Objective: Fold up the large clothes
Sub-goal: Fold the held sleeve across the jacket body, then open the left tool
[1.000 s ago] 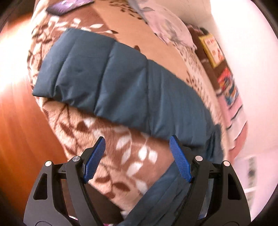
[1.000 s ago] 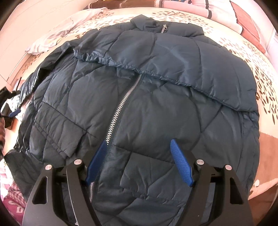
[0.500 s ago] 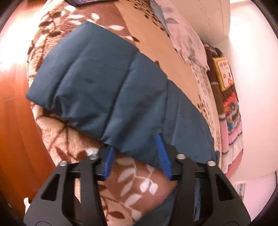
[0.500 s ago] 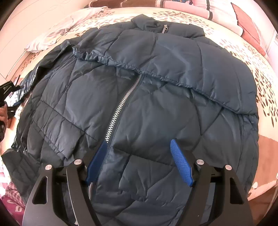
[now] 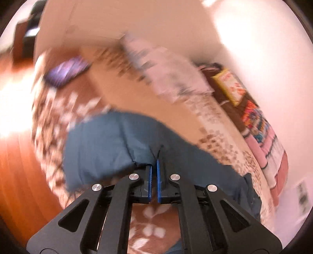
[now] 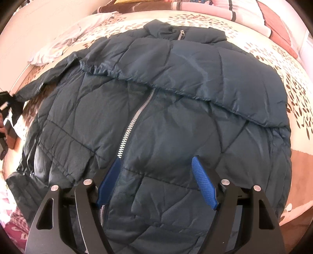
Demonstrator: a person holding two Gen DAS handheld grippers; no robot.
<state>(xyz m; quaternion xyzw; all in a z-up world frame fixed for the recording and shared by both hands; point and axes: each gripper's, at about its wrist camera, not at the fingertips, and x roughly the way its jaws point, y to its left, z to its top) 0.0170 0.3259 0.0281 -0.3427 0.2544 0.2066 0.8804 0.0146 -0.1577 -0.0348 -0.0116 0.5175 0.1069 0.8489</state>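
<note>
- Dark blue quilted jacket (image 6: 166, 121) spread front-up across the bed, zipper (image 6: 135, 119) running down the middle, collar at the far end near the pillows.
- One sleeve (image 6: 185, 74) already folded in — lying slantwise across the chest, cuff edge gathered near the zipper's top.
- Other sleeve (image 5: 117, 148) stretched out to the side over the brown leaf-print blanket (image 5: 150, 228), its edge pinched and lifted off the blanket, judging by the puckered cloth at the grip.
- Left gripper (image 5: 154, 175) clamped on that sleeve's edge, blue pads nearly touching with cloth bunched between them; view strongly blurred, so clearly in motion.
- Right gripper (image 6: 156, 181) spread wide, holding nothing, hanging low over the lower front of the jacket, one pad just beside the zipper line.
- Progress, as a judgement: early to middle. One sleeve in, second sleeve gripped but not yet laid across the body.
- Left to do, most likely: carrying the gripped sleeve over the chest, then folding the body — hem toward collar or side to side — into a compact bundle.
- Puffy, slippery shell likely to spring back or slide, so each fold probably needs pressing flat.
- Around the jacket: cream bedspread (image 6: 283, 64) with brown leaf specks, white pillow (image 6: 58, 48) at the far left corner, striped pink bedding (image 6: 244, 11) stacked along the wall.
- In the left view, a purple flat thing (image 5: 66, 71) on the bed's far edge, too blurred to identify, and wooden floor (image 5: 17, 172) beyond the bedside.
</note>
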